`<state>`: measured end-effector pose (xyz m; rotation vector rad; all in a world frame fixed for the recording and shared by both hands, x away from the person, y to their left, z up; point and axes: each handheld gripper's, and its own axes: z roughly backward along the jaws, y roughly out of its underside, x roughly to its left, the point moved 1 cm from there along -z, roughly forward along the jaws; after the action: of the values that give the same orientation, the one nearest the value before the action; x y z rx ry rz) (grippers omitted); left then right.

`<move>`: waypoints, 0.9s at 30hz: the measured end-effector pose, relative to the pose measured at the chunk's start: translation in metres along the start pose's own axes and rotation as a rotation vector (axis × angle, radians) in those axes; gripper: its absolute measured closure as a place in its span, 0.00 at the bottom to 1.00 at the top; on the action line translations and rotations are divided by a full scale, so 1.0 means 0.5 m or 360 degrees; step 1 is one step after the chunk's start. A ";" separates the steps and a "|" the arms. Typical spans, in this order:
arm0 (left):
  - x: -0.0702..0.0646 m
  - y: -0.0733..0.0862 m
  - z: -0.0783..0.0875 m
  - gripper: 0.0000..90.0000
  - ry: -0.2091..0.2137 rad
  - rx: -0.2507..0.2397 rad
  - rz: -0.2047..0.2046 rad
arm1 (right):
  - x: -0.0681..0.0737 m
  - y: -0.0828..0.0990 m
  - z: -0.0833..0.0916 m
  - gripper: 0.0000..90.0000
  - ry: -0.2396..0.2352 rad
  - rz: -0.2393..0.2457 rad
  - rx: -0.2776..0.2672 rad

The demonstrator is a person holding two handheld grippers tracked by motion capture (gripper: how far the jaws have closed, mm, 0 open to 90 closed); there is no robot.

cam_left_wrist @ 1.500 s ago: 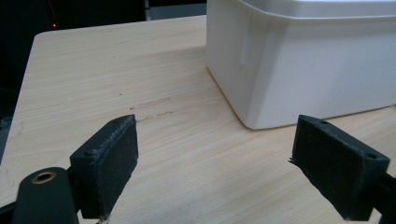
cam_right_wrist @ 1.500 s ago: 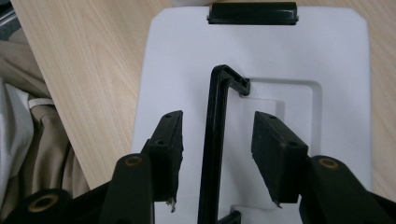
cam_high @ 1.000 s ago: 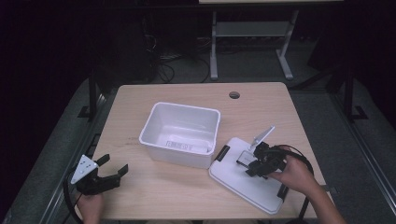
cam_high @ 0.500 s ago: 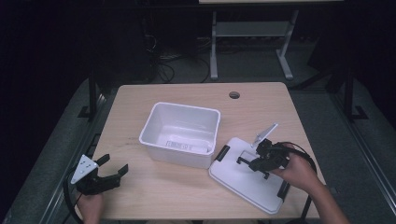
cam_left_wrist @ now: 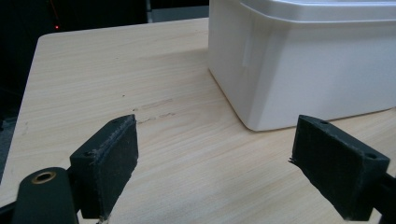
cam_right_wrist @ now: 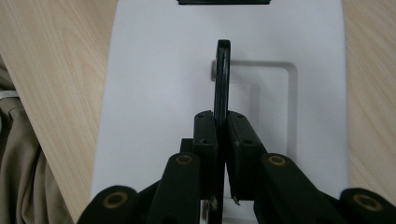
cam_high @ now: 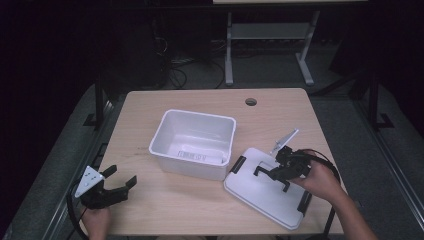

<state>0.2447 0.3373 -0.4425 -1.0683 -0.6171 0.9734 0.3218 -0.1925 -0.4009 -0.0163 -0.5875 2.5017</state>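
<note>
A white lid (cam_high: 260,195) with a black handle (cam_high: 269,175) lies flat on the table at the right front, beside an empty white bin (cam_high: 190,165). My right gripper (cam_high: 282,167) has just been closing and is now shut on the handle. In the right gripper view the pads (cam_right_wrist: 205,135) squeeze the thin upright handle (cam_right_wrist: 222,79) above the lid (cam_right_wrist: 159,93). My left gripper (cam_high: 122,182) rests open at the table's front left corner. In the left gripper view it (cam_left_wrist: 229,158) has bare wood between its jaws, and the bin's wall (cam_left_wrist: 303,70) stands just beyond.
Black latches sit at two ends of the lid (cam_high: 237,165) (cam_high: 304,202). A round cable hole (cam_high: 251,102) is near the table's far edge. Beige cloth (cam_right_wrist: 18,154) shows past the table's front edge. Dark floor and a metal stand lie behind the table.
The right gripper's jaws have closed onto the lid's handle, and the hand has shifted slightly. The left gripper has stayed put.
</note>
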 end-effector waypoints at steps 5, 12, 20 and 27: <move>0.000 0.000 -0.001 0.15 0.0002 -0.0001 0.0001 | -0.003 0.002 0.002 0.93 -0.0010 -0.0003 -0.0004; -0.001 0.000 -0.001 0.15 0.0001 -0.0002 0.0000 | -0.004 0.003 0.002 0.93 -0.0013 0.0011 -0.0007; -0.001 0.000 -0.001 0.15 0.0000 -0.0001 0.0000 | -0.005 0.004 0.009 0.94 0.0003 0.0037 0.0005; -0.001 0.000 -0.001 0.15 -0.0001 -0.0001 0.0000 | -0.007 0.008 0.015 0.94 -0.0001 0.0032 -0.0009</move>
<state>0.2448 0.3365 -0.4426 -1.0686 -0.6180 0.9734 0.3216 -0.2006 -0.3964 -0.0239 -0.5974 2.5196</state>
